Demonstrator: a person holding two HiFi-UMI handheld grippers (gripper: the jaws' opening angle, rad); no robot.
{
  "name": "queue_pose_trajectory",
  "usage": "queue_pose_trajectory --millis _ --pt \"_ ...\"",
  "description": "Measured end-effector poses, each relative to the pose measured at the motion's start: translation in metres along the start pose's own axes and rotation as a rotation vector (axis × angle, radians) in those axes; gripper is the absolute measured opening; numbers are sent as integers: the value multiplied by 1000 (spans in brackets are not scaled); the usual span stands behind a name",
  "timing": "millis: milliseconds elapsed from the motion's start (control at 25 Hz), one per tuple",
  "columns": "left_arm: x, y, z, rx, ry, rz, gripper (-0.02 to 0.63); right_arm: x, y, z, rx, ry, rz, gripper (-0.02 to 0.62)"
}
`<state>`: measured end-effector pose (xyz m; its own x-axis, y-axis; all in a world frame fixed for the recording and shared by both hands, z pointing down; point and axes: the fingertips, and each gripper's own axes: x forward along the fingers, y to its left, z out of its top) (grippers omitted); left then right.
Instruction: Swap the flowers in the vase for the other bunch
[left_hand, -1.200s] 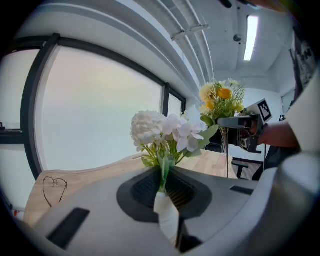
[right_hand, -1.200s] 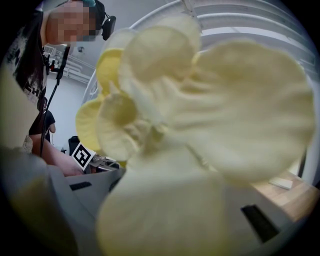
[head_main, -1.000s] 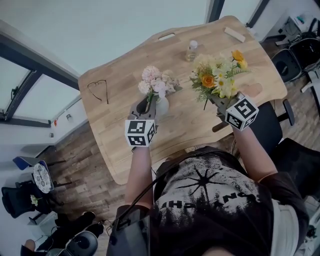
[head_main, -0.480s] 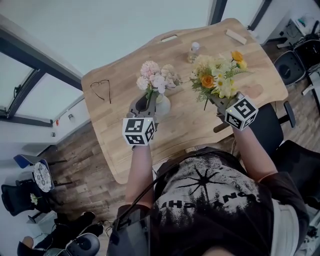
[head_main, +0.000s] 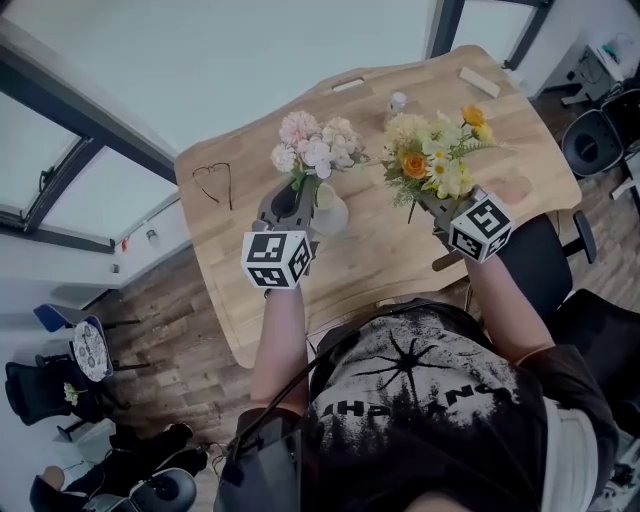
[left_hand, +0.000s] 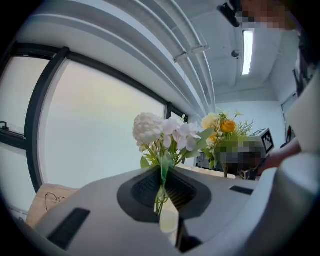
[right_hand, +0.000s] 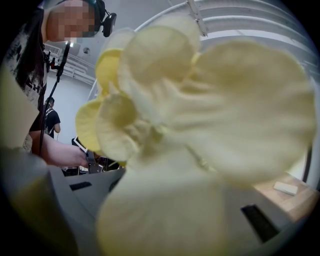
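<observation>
Flower exchange, mid-step: the left tongs (head_main: 302, 192) are pinched narrow on the green stems of the pink-and-white bunch (head_main: 315, 152), apparently to draw it clear of the white vase (head_main: 332, 214). The vase stands on the counter (head_main: 380, 250) at four o'clock of their tip. At three o'clock the right tongs (head_main: 426, 198) grip the yellow-and-orange bunch (head_main: 436, 150) aloft, probably as the replacement. Whether the stem ends are out of the vase cannot be told. Yellow petals fill the right gripper view, masking those jaws.
</observation>
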<state>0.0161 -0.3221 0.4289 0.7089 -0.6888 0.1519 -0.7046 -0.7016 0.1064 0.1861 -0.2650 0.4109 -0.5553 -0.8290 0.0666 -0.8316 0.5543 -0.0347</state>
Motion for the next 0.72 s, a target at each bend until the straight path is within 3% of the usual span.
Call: queue_pose_trajectory --millis 720 --pt "-16 -5 79 26 -138 28 32 4 8 11 -16 -34 46 81"
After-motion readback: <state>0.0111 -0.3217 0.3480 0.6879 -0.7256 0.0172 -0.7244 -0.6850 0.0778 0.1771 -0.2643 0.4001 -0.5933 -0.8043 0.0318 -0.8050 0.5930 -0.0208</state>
